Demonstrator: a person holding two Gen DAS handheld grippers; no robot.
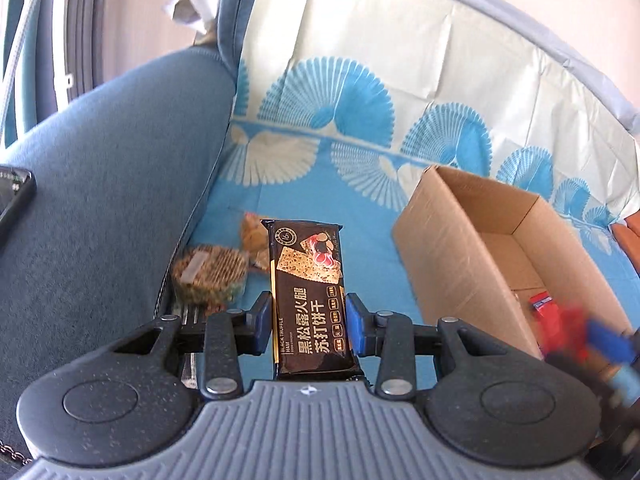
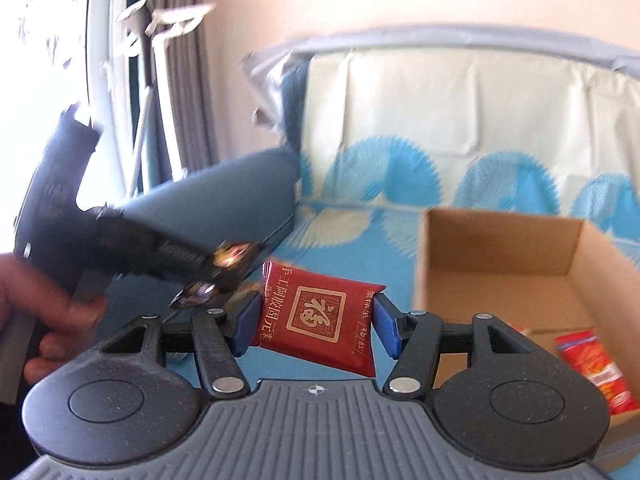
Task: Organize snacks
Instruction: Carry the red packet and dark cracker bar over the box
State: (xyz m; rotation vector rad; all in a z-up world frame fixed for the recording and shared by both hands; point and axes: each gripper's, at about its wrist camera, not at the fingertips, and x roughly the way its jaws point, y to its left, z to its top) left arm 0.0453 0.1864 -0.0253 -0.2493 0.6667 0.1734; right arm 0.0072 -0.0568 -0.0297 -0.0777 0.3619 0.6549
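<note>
Black-wrapped cracker packet (image 1: 308,300) stands lengthwise at lower centre of the left view, clamped between the left gripper (image 1: 308,322) and its blue pads. Right gripper (image 2: 316,320) grips a dark red pouch (image 2: 320,318), tilted, at centre frame. Cardboard box (image 2: 500,248) sits open at right, with a red-orange snack bag (image 2: 596,368) inside. Two more snacks (image 1: 210,278) lie left of the packet, on the blue patterned cloth (image 1: 360,232).

A blue sofa seat covered by a blue-and-cream fan-patterned cloth (image 1: 360,208) carries everything. An open cardboard box (image 1: 436,240) rests on the cloth. Well to the left of the box, against the sofa's blue armrest (image 1: 112,184), lie a round clear-wrapped brown snack (image 1: 208,276) and, just behind it, a tan wrapped snack (image 1: 252,236). A dark phone (image 1: 14,196) lies on the armrest.
</note>
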